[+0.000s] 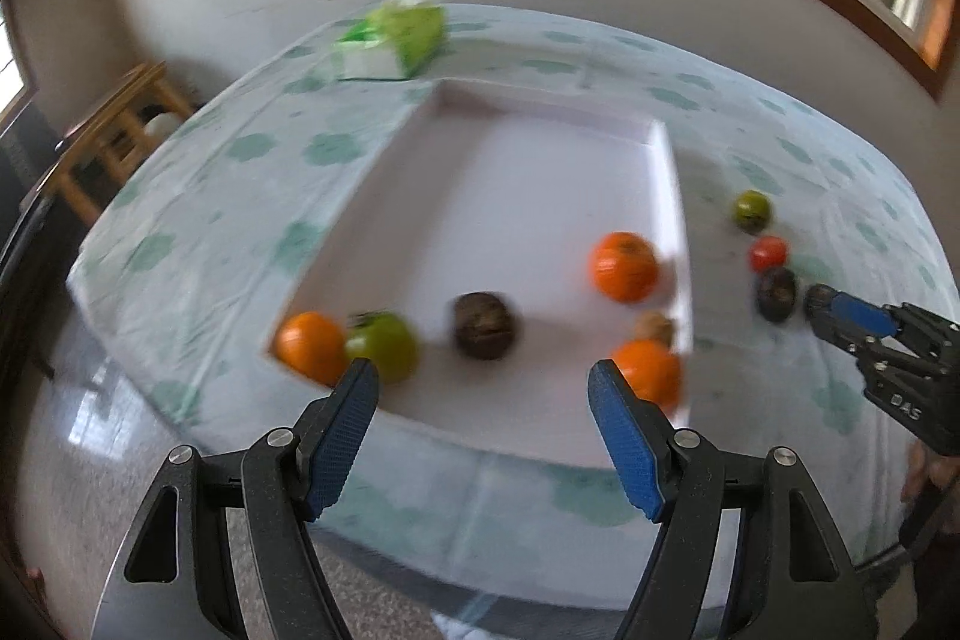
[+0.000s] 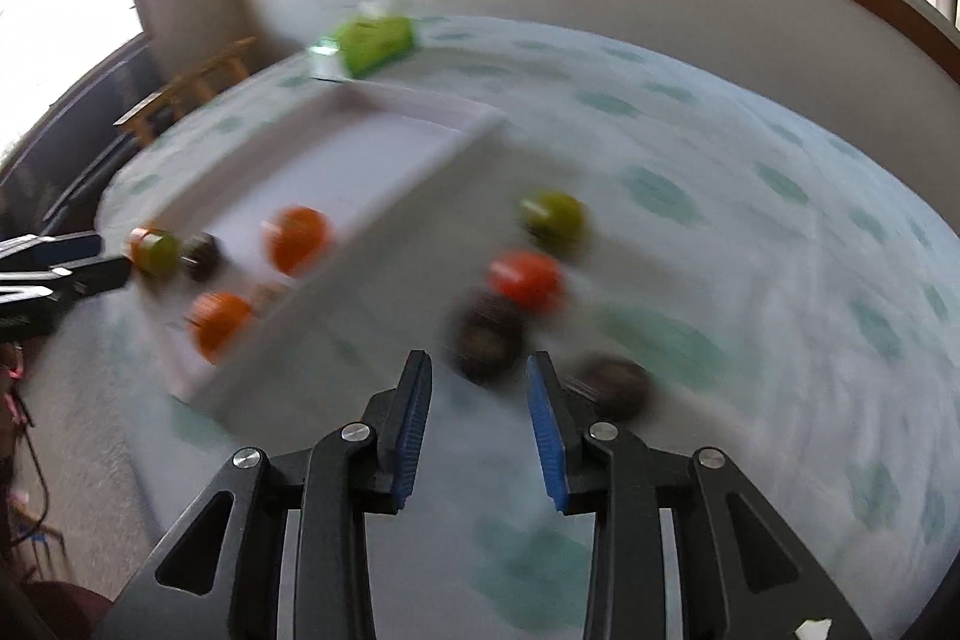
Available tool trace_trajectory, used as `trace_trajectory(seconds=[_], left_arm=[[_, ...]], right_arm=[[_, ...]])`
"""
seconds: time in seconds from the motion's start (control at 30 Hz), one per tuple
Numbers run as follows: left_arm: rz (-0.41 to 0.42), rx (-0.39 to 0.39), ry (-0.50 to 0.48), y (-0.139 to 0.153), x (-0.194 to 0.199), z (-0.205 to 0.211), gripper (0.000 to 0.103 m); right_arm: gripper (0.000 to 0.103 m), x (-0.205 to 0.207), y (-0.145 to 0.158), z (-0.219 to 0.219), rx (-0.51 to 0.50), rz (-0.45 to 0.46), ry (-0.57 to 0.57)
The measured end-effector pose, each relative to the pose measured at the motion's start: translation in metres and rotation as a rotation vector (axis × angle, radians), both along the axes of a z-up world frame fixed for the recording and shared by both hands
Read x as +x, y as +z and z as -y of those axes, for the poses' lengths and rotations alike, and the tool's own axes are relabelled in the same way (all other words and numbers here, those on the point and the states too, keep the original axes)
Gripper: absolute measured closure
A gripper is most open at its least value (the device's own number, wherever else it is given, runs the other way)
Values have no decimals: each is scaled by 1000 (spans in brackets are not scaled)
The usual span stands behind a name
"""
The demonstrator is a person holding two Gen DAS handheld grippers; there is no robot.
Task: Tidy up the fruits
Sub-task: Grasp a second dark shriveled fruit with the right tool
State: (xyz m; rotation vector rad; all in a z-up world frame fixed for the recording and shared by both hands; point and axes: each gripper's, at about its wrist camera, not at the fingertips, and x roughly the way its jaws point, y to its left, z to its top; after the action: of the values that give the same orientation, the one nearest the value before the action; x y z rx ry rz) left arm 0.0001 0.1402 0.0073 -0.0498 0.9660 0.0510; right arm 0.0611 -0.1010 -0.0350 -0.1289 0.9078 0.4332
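Left gripper (image 1: 483, 388) gapes empty over the tray's (image 1: 675, 196) near edge; right gripper (image 2: 479, 376) parted, empty.

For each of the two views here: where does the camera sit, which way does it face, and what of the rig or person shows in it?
Left wrist: on the left gripper, angled down over the white tray; its open blue fingers frame the bottom edge, the right gripper enters at right.
Right wrist: on the right gripper, angled down at the loose fruit beside the tray; its own fingers show, apart and empty.
Shared: tray, tissue pack, flowered tablecloth, window.
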Motion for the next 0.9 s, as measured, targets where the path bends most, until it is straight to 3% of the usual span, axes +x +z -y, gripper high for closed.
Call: trace_trajectory(seconds=[0.17,0.23,0.67,0.9], left_arm=[[3,-2,-83,4,12,39,30],[1,-4,-112,5,16,52,30],[-37,-10,-220,-5,42,113,30],[-51,-11,-251,-10,53,136,30]], right_arm=[[63,2,-2,27,0,7,-58],[64,0,-2,34,39,-2,-63],[60,19,-20,49,16,-10,-97],[63,21,-29,53,31,-18,-100]])
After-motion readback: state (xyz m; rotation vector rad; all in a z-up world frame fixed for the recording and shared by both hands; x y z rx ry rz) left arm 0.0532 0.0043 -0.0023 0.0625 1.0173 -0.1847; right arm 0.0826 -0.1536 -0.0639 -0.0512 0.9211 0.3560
